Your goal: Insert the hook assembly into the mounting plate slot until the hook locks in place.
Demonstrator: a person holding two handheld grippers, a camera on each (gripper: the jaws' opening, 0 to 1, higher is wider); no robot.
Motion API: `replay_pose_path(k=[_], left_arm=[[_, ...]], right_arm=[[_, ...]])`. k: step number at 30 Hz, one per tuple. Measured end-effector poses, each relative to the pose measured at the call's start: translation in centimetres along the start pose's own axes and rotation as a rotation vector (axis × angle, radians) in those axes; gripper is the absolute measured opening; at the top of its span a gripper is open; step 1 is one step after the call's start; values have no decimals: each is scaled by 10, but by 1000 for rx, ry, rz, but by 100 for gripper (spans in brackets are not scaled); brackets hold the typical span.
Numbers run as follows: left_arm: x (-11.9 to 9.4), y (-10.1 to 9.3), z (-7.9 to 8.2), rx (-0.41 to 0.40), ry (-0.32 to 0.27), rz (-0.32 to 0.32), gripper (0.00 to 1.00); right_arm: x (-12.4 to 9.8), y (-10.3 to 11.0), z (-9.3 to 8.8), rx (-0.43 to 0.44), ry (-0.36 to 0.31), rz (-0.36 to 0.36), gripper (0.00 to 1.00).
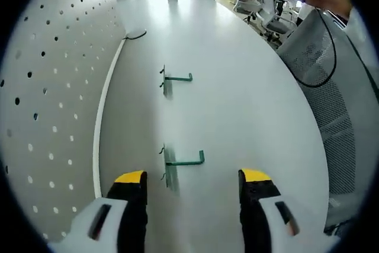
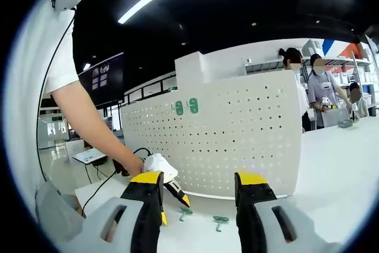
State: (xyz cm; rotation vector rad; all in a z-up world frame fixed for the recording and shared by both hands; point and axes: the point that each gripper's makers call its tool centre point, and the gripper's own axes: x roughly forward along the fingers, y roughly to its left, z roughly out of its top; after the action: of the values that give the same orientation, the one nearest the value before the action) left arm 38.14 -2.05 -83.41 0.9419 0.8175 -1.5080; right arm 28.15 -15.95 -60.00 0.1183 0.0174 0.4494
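Worktop (image 1: 237,87): long, white, rounded edge; office chairs along its far side in the left gripper view.
Pegboard (image 2: 237,128): white perforated mounting plate standing upright on the worktop; two green pieces seated high on its face in the right gripper view. In the left gripper view it runs down the left side.
Person's arm (image 2: 89,117): reaches down to the left tool (image 2: 160,173) near the pegboard's foot.
Left tool (image 1: 192,185): jaws spread apart, nothing between them.
Right tool (image 2: 198,188): jaws spread apart, empty, raised above the worktop.
Near hook (image 1: 180,161): green, lying on the worktop just ahead of the left tool's jaws.
Far hook (image 1: 174,78): green, same kind, lying farther along the worktop, well apart from the first.
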Motion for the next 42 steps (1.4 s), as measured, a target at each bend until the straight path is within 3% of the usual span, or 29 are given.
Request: replay_pose_path(k=[19,27,36,42], left_arm=[[-4,17,-1,-68,38,57,25],[-3,20,0,-97,33,80,18],[-3,24,-1,-65,52,118,6],[-4,26,-1,-80,55,133,4]], right_arm=[[0,0,-2,10,6,-1,42],[-2,-1,-1,28,-2,-3,41],[-3,-2,-1,27,-1,-2,39],[-3,-2,-1,29,-1,-3,38]])
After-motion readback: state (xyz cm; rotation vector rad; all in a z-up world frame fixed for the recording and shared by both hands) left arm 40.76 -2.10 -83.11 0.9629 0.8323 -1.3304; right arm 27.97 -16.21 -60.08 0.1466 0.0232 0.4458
